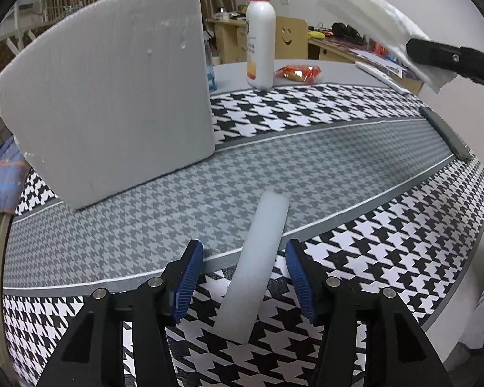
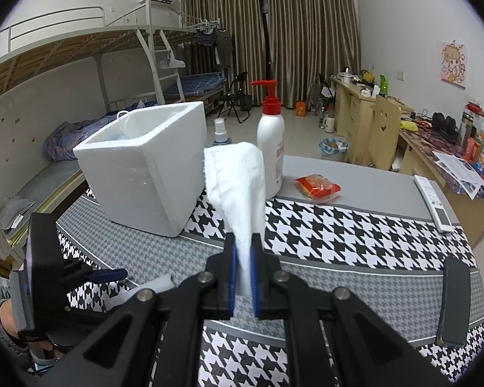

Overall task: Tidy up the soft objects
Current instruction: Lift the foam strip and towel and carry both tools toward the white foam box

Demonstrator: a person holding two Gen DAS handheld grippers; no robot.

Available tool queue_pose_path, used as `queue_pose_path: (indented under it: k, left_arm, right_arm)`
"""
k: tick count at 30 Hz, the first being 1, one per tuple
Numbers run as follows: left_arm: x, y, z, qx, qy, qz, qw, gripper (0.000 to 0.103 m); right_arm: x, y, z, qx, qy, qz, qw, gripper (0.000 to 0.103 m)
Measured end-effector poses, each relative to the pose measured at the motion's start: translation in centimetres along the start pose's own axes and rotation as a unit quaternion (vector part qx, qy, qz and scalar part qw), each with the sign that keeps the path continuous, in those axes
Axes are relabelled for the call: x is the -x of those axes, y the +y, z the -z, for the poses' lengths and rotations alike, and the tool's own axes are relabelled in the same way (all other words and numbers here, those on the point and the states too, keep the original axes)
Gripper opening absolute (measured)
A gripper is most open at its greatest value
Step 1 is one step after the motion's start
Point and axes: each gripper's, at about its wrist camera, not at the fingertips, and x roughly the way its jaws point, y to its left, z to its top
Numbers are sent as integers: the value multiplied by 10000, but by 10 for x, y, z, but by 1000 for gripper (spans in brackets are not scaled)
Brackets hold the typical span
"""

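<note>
Far L on the table: white foam box [image 2: 145, 164], open top, sitting on the houndstooth cloth [image 1: 387, 258]; something white inside it, can't tell what. In my L wrist view the box [image 1: 113, 96] fills the upper L, one flat side facing me.

My L gripper [image 1: 244, 279] points down at the cloth, blue pads [image 1: 187, 283] about half open, a gap on each side. A pale foam strip [image 1: 258, 267] lies flat on the cloth btw them, running away from me over the border of the grey band. Pads not touching it, so nothing held on the L. From the R wrist view the L gripper [image 2: 108, 274] shows low L, w/ one end of the strip [image 2: 159, 283] just beside it.

Centre: my R gripper [image 2: 243, 258] is clamped tight on a white cloth [image 2: 238, 180], which stands up crumpled out of the pads, lifted clear of the table. Same cloth [image 1: 371, 19] shows top R in the L view, pinched by the R gripper [image 1: 442, 58].

Behind it: small spray bottle [image 2: 221, 132], then a white pump bottle w/ red top [image 2: 271, 148], both upright near the box. R of that a red snack pack [image 2: 317, 187] on bare grey table. Further R, a white remote [image 2: 434, 203] at the cloth edge. Near R, a dark flat bar [image 2: 451, 300] lying on the grey band.
</note>
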Motion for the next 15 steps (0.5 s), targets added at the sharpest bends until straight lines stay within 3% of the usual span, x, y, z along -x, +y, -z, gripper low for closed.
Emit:
queue_pose_path:
  k: [12, 15]
  left_arm:
    - [-1, 2, 5, -78, 35, 145, 9999, 53]
    - [1, 3, 6, -58, 19, 150, 9999, 39]
  right_arm:
    - [4, 13, -2, 150, -91, -165, 9997, 10]
    - [4, 16, -3, 187, -103, -189, 9996, 10]
